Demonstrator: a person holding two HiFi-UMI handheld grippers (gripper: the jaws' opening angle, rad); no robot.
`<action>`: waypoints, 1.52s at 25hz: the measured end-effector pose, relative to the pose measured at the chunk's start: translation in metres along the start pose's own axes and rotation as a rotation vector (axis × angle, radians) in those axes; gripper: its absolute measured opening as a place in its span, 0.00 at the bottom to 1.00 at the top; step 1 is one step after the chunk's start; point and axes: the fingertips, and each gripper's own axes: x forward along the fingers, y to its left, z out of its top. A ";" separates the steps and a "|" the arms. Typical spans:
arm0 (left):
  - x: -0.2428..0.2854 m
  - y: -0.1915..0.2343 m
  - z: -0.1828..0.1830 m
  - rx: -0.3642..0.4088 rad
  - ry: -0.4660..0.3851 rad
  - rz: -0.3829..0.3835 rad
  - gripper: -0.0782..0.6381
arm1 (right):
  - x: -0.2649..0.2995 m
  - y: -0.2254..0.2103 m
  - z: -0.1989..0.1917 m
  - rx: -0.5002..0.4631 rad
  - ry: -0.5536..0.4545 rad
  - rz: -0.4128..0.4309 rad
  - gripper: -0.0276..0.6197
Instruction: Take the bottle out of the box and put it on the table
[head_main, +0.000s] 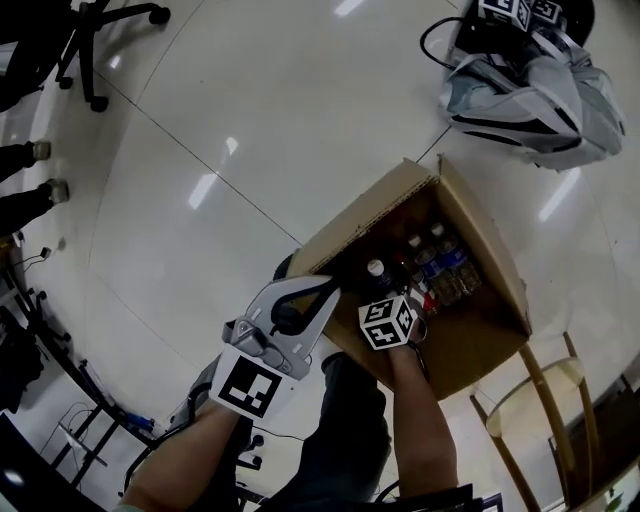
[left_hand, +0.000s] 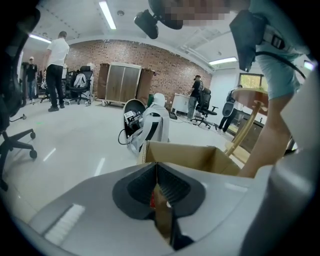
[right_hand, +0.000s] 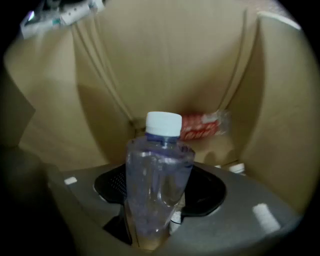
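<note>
My right gripper (head_main: 388, 298) is down inside the box (head_main: 483, 262). What matters now is how the bottle (right_hand: 156, 175) lies to it. The bottle is straight ahead between the jaws, with its long axis running along them and its white cap (right_hand: 163, 125) at the far end, toward the box's inner corner. Its lower body narrows where the pads meet it, so I judge the gripper is clamped on it, not merely around it.

My left gripper (left_hand: 159, 197) is closed on the flap (left_hand: 162, 217) at the box's near edge, left of centre in the head view. It is off to the side of the bottle, so the lift falls to my right hand.

I reckon the way out is back along the bottle's own axis. More bottles (head_main: 440, 255) lie just beside mine, toward the upper right. A pale wooden piece (head_main: 545, 385) at lower right may be the tabletop, but I cannot tell.
</note>
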 end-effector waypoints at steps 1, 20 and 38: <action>-0.005 -0.006 0.006 -0.010 -0.010 -0.012 0.13 | -0.020 -0.003 0.012 0.029 -0.055 -0.016 0.48; -0.124 -0.151 0.273 0.169 -0.241 -0.140 0.12 | -0.544 -0.010 0.147 0.242 -0.823 -0.350 0.47; -0.164 -0.480 0.417 0.556 -0.332 -0.694 0.12 | -0.883 0.021 -0.113 0.557 -0.853 -0.916 0.48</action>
